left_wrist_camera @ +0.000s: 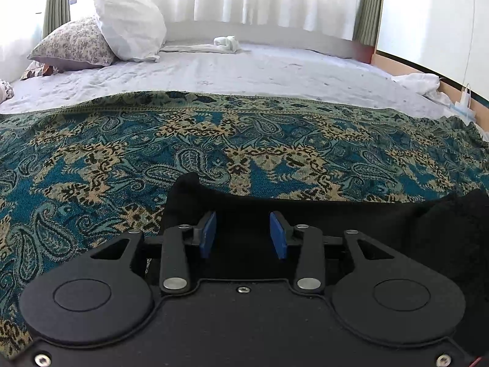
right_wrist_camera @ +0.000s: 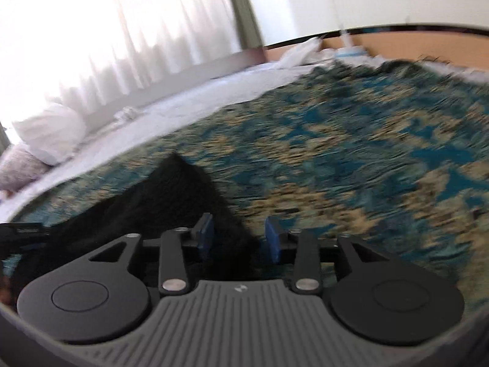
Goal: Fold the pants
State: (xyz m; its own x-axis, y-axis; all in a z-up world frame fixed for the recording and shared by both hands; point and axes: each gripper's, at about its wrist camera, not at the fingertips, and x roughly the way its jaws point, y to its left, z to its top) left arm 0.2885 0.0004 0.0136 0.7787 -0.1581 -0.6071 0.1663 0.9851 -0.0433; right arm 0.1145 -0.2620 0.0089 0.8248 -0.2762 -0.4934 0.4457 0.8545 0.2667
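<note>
Black pants [left_wrist_camera: 305, 214] lie on a teal and tan paisley blanket [left_wrist_camera: 122, 153] spread over the bed. In the left wrist view my left gripper [left_wrist_camera: 243, 235] hovers low over the pants' edge, its blue pads [left_wrist_camera: 209, 235] apart, with dark cloth under the gap and nothing pinched. In the blurred right wrist view a pointed corner of the pants [right_wrist_camera: 171, 189] runs from the left down into my right gripper [right_wrist_camera: 240, 237]. Its jaws stand open; the cloth lies between them near the left pad [right_wrist_camera: 206, 235], and the right pad is off it.
A white bedsheet [left_wrist_camera: 244, 70] covers the far half of the bed. A white pillow [left_wrist_camera: 128, 27] and a floral pillow [left_wrist_camera: 73, 46] sit at far left, a rolled white cloth [left_wrist_camera: 226, 42] by the curtained window. A wooden bed frame [left_wrist_camera: 428, 76] and crumpled white fabric [left_wrist_camera: 418, 81] lie to the right.
</note>
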